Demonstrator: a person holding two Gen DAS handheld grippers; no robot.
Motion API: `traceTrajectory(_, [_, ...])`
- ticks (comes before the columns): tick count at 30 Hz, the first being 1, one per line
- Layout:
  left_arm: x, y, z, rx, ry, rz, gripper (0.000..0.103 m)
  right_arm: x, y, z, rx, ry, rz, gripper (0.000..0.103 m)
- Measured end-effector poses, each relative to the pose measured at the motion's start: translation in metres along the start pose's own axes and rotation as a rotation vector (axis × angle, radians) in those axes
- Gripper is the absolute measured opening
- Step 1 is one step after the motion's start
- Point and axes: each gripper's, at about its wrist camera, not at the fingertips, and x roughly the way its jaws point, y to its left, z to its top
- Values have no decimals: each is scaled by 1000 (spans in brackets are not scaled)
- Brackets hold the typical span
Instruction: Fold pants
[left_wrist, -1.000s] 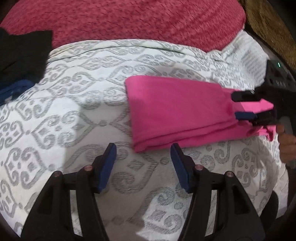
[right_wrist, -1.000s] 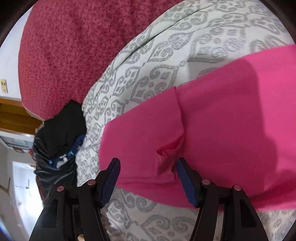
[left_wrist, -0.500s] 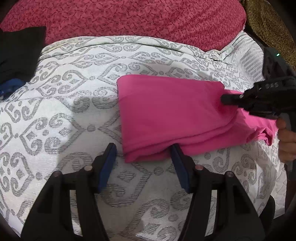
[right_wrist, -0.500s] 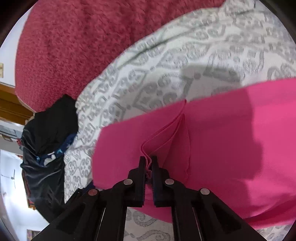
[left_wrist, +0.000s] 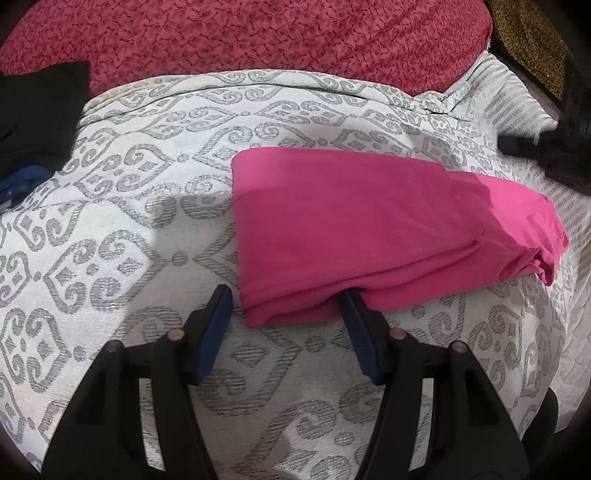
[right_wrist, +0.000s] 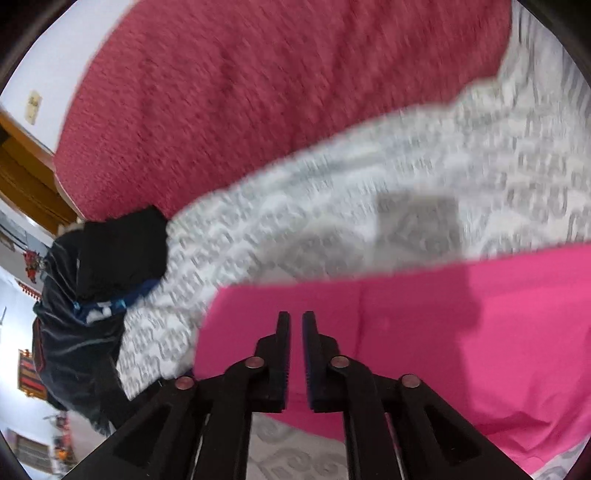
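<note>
Pink pants (left_wrist: 369, 229) between wide-open left tool (left_wrist: 286, 325), right tool (right_wrist: 293, 354) nearly closed, empty

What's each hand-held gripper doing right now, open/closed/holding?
Left hand-held gripper: open, straddling the near corner of the pink pants.
Right hand-held gripper: nearly closed, nothing visible between the pads, above the pants.

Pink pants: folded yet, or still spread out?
Folded. The pink pants lie as a compact layered bundle on the patterned bedspread, stacked edges showing along the near side.
</note>
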Motion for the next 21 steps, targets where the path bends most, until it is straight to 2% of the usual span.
traceTrajectory(1, [0,1,0,-5,-1,-6,62,9,-11,-3,29,48,11,29])
traceTrajectory(3, [1,3,0,-15,-2,-19,63,28,-32,-15,95,138,43,42])
traceTrajectory(5, [1,3,-1,-18,-2,-28,65,45,-47,-27,149,204,81,43])
traceTrajectory(6, [1,3,-1,-16,-1,-30,66,50,-51,-30,165,222,103,45])
traceTrajectory(8, [2,1,-1,-11,-1,-26,67,52,-52,-33,187,204,151,55])
traceTrajectory(9, [2,1,-2,-8,-1,-25,67,53,-51,-32,196,208,183,67])
traceTrajectory(10, [2,0,-2,-7,-2,-25,68,54,-49,-30,205,213,210,72])
traceTrajectory(15, [3,0,-2,-9,-2,-29,68,79,-44,-16,258,228,300,72])
traceTrajectory(16, [3,0,-2,-11,-2,-30,68,82,-42,-13,273,223,310,59])
traceTrajectory(17, [4,-1,-2,-12,-2,-32,68,83,-40,-11,275,223,317,40])
traceTrajectory(18, [3,0,-2,-12,-2,-32,68,87,-35,-11,259,240,298,4])
traceTrajectory(19, [3,0,-2,-11,-2,-31,68,88,-32,-11,251,244,277,4])
traceTrajectory(21, [2,-1,-2,-6,-4,-35,68,78,-25,-13,220,197,247,3])
